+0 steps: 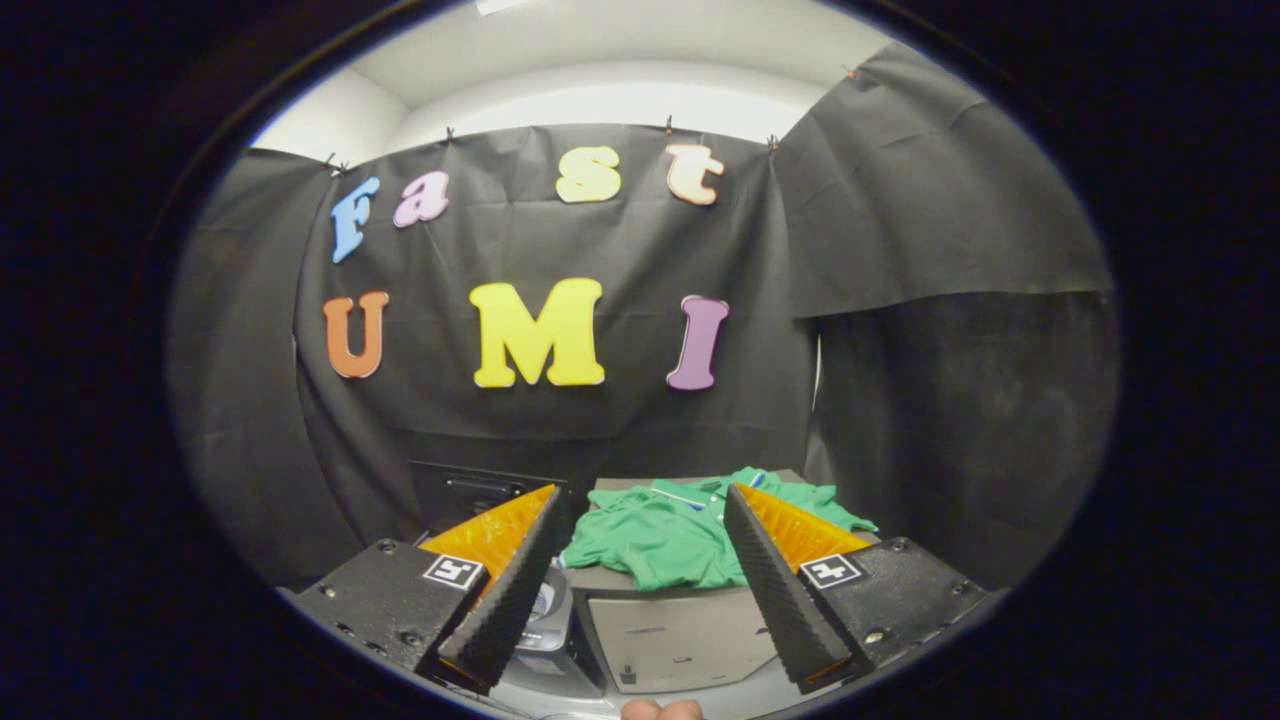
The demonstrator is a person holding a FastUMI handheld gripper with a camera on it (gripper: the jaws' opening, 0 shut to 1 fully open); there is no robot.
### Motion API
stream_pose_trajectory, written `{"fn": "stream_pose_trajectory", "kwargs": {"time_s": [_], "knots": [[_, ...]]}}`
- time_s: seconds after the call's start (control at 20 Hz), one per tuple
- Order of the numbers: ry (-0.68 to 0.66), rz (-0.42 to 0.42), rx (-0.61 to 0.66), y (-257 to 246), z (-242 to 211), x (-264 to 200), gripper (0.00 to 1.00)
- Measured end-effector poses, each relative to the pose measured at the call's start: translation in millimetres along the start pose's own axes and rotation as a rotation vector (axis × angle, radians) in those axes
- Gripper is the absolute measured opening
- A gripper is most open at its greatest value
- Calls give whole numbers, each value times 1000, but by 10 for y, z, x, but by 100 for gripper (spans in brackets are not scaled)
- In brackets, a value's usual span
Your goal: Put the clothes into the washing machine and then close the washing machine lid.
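Gripper view: you look forward along the two fingers, which rise from the lower part of the frame.
Gripper (640,520): your fingers stand wide apart with nothing pressed between them; the left fingertip sits lower centre-left, the right fingertip lower centre-right.
Clothes (660,535): a crumpled green garment with a collar lies in the lower centre of the frame, seen through the gap between your fingers and beyond their tips; its right side runs behind the right finger.
Support under the clothes: the garment rests on a flat grey top (670,625) of a box-like unit, whose pale front face shows below it.
Washing machine (480,495): a dark raised panel stands lower left of centre, behind your left finger; you cannot tell from here whether this is the open lid.
Object by left finger: something pale and rounded (545,610) sits low, just beside the left finger's inner edge; it is too hidden to name.
Hand: fingertips (662,710) peek in at the bottom centre.
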State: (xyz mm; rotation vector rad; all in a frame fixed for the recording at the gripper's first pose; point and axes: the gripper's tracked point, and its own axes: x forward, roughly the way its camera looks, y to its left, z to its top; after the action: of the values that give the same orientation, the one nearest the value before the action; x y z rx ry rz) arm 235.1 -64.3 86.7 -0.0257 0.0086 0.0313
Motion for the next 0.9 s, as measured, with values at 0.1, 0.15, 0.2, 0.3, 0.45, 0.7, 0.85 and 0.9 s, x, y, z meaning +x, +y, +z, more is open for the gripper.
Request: {"fn": "stream_pose_trajectory", "kwargs": {"time_s": [0.1, 0.15, 0.2, 0.3, 0.45, 0.7, 0.85, 0.9], "knots": [[50, -11, 4, -200, -75, 434, 100], [74, -8, 15, -265, -127, 598, 100], [102, -2, 25, -321, -179, 782, 100], [150, -7, 22, -452, -324, 1090, 100], [214, -15, -30, -620, -533, 1487, 100], [343, -32, -101, -876, -960, 1986, 100], [445, -42, -78, -1021, -1220, 2099, 100], [474, -26, -55, -1029, -1290, 2102, 100]]}}
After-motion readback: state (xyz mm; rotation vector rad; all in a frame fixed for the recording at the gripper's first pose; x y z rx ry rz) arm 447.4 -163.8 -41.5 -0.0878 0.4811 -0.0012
